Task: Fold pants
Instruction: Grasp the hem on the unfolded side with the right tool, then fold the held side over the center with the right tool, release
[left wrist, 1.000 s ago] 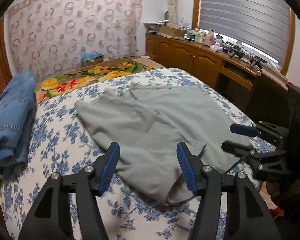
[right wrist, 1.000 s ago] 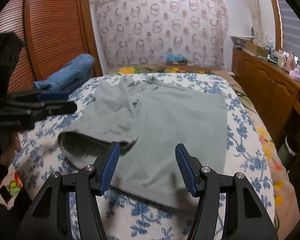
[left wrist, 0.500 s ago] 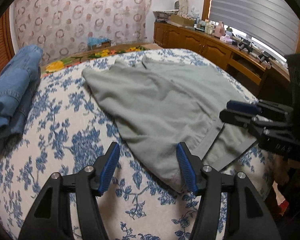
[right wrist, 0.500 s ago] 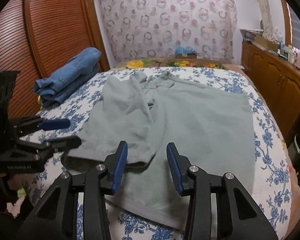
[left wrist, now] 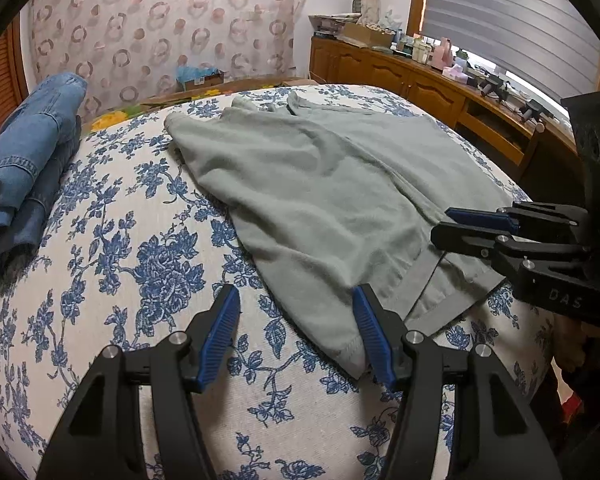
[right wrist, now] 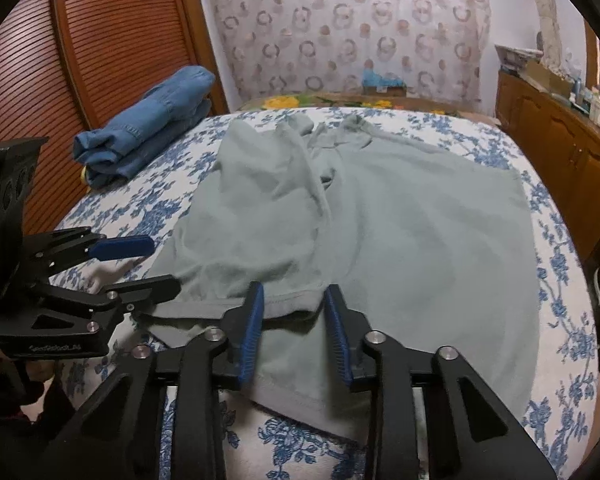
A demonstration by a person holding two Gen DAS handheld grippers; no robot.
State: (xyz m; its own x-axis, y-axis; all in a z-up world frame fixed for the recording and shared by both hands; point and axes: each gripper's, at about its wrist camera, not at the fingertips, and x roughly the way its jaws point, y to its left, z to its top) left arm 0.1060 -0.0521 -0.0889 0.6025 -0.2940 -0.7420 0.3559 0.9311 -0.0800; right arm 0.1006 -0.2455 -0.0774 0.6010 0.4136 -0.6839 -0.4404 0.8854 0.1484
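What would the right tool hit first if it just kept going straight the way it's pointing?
Most likely the hem of the grey-green pants: the right tool is open, with the near folded edge lying just ahead between its fingers. Depth is hard to judge here, so it may still be slightly above the fabric.

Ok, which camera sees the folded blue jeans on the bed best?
The right wrist view. There the folded blue jeans sit whole, away from the picture's edge, with their stacked layers showing. In the left wrist view the jeans are pushed against the left edge, stretched by the lens and partly cut off.
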